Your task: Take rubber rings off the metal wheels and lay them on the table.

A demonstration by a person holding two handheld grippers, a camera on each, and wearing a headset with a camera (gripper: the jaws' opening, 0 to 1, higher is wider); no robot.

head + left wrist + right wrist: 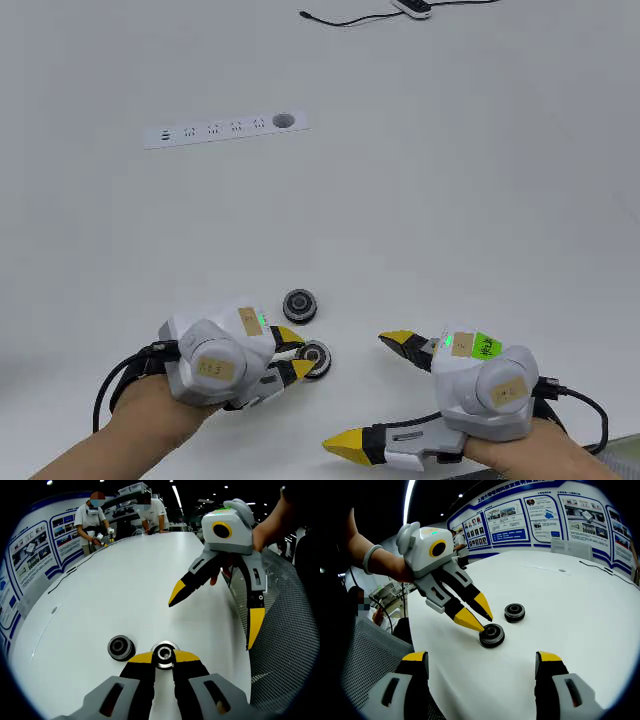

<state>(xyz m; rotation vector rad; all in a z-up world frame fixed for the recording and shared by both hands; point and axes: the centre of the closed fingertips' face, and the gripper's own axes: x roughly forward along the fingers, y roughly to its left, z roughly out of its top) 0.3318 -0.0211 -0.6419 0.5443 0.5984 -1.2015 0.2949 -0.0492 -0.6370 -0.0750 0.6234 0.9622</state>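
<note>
On the white table (430, 220) we see a power strip (225, 128) lying well beyond the work and a black cable (345, 19) trailing near the far edge. In the left gripper view, two people (95, 522) stand past the table's far end. The left gripper (299, 353) is clenched on the near wheel (318, 359), its yellow tips touching the rim on either side while the wheel sits on the table. The far wheel (300, 305) lies just beyond, close to that gripper but apart from it. Each wheel wears its dark ring (492, 641). The right gripper (370, 390) is spread wide and grasps nothing, its jaws pointing toward the near wheel from the right, with bare table between them.
</note>
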